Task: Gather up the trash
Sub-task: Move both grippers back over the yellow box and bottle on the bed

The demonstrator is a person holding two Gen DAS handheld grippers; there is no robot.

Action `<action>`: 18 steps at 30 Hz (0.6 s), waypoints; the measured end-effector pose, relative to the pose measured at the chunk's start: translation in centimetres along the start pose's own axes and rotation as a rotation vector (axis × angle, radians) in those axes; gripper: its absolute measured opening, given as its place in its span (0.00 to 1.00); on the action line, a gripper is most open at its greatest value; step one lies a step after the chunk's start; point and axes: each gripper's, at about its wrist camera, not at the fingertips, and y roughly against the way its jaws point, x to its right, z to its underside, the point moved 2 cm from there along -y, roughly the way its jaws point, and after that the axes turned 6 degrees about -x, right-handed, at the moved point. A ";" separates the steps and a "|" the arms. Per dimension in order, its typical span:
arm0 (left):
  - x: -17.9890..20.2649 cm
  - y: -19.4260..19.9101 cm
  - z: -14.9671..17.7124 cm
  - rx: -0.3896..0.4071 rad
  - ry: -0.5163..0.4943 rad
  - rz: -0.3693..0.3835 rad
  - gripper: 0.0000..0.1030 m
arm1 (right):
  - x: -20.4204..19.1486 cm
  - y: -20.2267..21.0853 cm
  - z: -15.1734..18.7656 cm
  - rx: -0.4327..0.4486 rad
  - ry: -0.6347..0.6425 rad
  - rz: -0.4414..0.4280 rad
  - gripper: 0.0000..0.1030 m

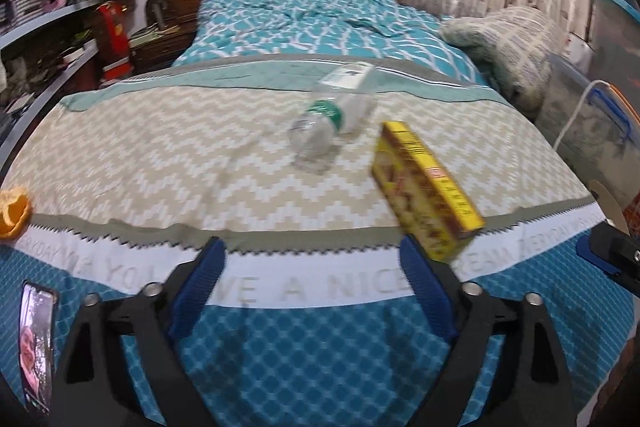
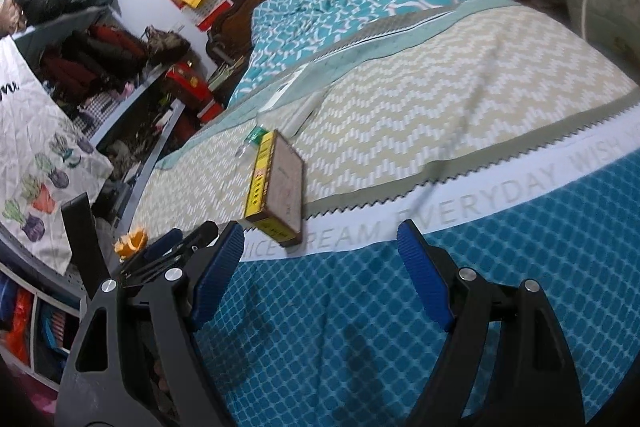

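While angled bedward: both tools [image 1: 308, 259] [image 2: 320, 247] agape, empty

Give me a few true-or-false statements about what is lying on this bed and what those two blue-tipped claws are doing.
1. A clear plastic bottle lies on its side on the zigzag blanket. True.
2. The yellow box is clamped in the left gripper. False: its jaws stand open with nothing between them, and the box lies on the bed beyond one fingertip.
3. An orange peel sits near the bed's edge. True.
4. The right gripper is shut on the bottle. False: it is open and empty, above the blue quilt.
5. A phone with a lit screen lies on the quilt. True.
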 end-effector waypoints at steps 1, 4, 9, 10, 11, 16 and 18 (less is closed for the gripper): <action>-0.5 0.0 0.1 0.001 0.011 -0.011 0.91 | -0.3 -0.3 0.0 -0.005 0.005 0.003 0.77; -2.0 -0.1 0.6 -0.003 0.040 -0.036 0.92 | -1.0 -0.9 0.2 -0.019 0.021 0.017 0.77; -3.4 -0.3 1.2 -0.006 0.064 -0.086 0.92 | -2.2 -2.2 0.5 -0.050 0.039 0.035 0.81; -3.5 -0.4 1.4 -0.007 0.062 -0.090 0.92 | -2.4 -2.4 0.6 -0.053 0.043 0.038 0.82; -3.6 -0.4 1.6 -0.009 0.063 -0.092 0.92 | -2.7 -2.7 0.6 -0.056 0.050 0.041 0.82; -3.9 -1.2 1.9 -0.048 0.071 -0.084 0.92 | -4.0 -3.5 0.6 -0.063 0.083 0.059 0.83; -3.8 -1.2 2.1 -0.050 0.072 -0.097 0.92 | -4.5 -3.9 0.6 -0.069 0.094 0.064 0.84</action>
